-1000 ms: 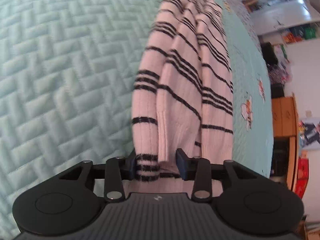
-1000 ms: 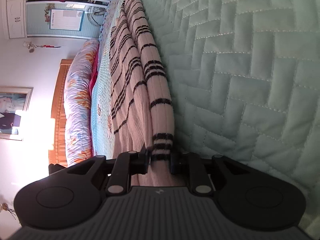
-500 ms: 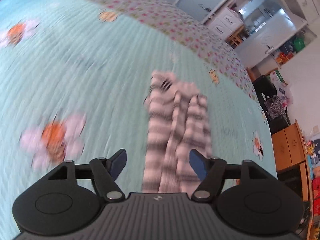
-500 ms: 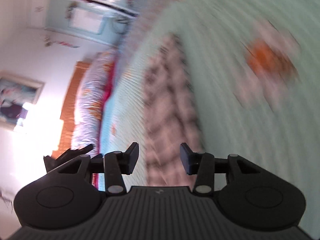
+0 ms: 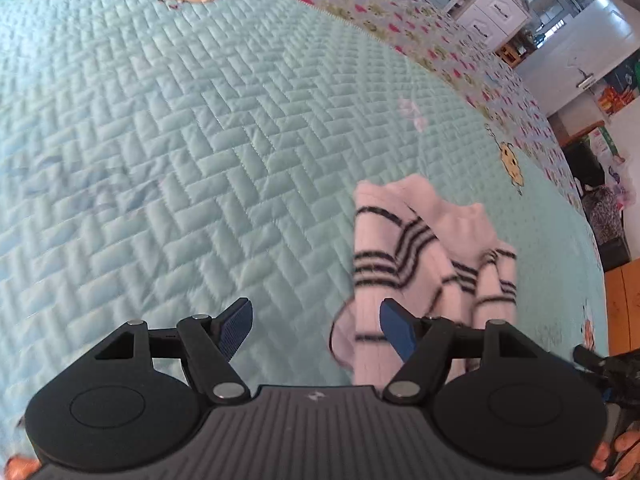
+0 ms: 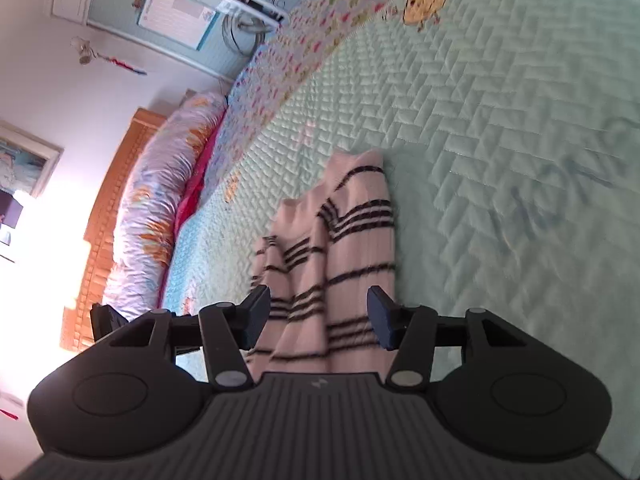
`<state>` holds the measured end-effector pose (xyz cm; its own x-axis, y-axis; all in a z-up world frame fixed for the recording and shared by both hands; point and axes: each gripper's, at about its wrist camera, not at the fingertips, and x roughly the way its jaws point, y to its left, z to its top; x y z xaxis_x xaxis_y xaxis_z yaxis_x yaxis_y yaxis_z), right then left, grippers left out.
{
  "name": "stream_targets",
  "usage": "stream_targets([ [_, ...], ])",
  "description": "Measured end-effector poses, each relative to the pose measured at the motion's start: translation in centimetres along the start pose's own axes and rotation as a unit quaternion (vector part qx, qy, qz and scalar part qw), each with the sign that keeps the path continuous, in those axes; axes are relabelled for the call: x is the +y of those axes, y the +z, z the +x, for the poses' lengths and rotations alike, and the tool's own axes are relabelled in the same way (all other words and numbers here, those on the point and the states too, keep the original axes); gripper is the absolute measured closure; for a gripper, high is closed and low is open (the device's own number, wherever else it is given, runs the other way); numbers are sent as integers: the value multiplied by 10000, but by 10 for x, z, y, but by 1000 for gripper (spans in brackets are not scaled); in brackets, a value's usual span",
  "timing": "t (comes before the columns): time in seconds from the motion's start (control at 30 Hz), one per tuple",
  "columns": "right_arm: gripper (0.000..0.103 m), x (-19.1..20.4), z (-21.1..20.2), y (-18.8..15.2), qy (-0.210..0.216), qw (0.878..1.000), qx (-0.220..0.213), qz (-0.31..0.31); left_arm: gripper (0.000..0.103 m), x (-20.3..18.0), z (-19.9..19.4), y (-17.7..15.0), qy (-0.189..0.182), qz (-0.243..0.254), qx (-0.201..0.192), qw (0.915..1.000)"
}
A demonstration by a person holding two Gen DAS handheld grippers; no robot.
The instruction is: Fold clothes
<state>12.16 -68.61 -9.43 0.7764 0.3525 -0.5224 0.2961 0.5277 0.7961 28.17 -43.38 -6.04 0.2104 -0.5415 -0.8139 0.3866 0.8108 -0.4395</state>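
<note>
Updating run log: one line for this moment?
left claw: open, empty | right claw: opening, empty | striped sweater: lying on quilt

You work over a bed spread with a pale teal quilted cover point(image 5: 168, 128), stitched in a herringbone pattern, with a floral border point(image 5: 360, 4) along its far edge. At the far right stands a white drawer unit point(image 5: 490, 14) and a wooden cabinet point(image 5: 622, 304). To your left, a wooden headboard point(image 6: 106, 208), a long patterned bolster point(image 6: 156, 200), a framed picture point(image 6: 24, 162) and glaring light.
</note>
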Motion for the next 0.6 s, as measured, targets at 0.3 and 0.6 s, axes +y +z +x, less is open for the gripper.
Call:
stream_targets([
  [0.3,47,-18,36,8,-137,9998,91,78,30,9,2,-10,-279,-22,-193,9994],
  [0.6,46,-32,-69,-166,208,9973,637,307,30,60,-87,-176,-351,815,210,9958],
])
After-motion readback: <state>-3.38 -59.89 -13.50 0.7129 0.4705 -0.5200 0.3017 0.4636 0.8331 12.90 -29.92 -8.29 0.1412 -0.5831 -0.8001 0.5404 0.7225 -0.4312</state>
